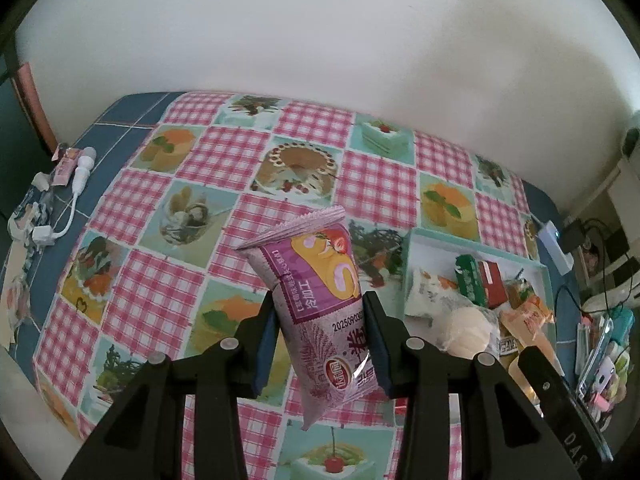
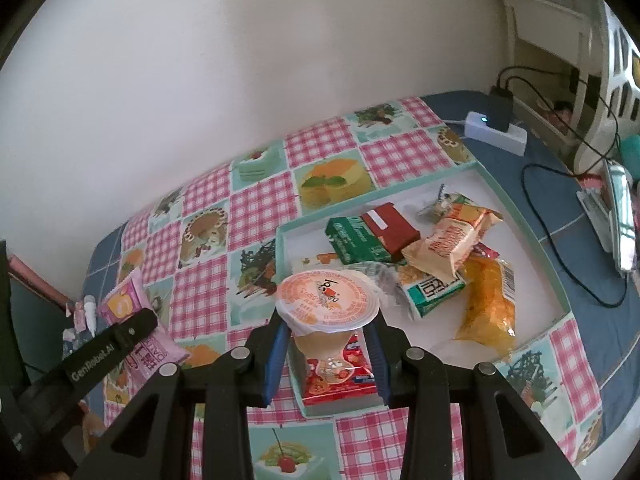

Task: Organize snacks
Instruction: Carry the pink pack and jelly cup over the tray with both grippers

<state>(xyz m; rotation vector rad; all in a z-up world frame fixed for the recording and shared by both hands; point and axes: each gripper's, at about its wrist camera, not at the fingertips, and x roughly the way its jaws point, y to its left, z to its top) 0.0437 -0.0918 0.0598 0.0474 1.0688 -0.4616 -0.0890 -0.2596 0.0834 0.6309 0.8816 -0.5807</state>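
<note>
the left claw (image 1: 320, 336) is pinching the purple cake packet (image 1: 320, 300) and the right claw (image 2: 326, 344) the jelly cup (image 2: 326, 304), each lifted clear, probably for putting into the tray (image 2: 520, 216).

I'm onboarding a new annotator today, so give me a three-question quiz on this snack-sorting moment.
1. True or false: the left tool is shut on a purple cake-roll packet.
2. What does the right tool hold? A) a green carton B) a jelly cup C) a phone
3. Fill in: the green carton lies inside the teal ____.

Key:
1. True.
2. B, the jelly cup, gripped below its lid.
3. Tray.
</note>
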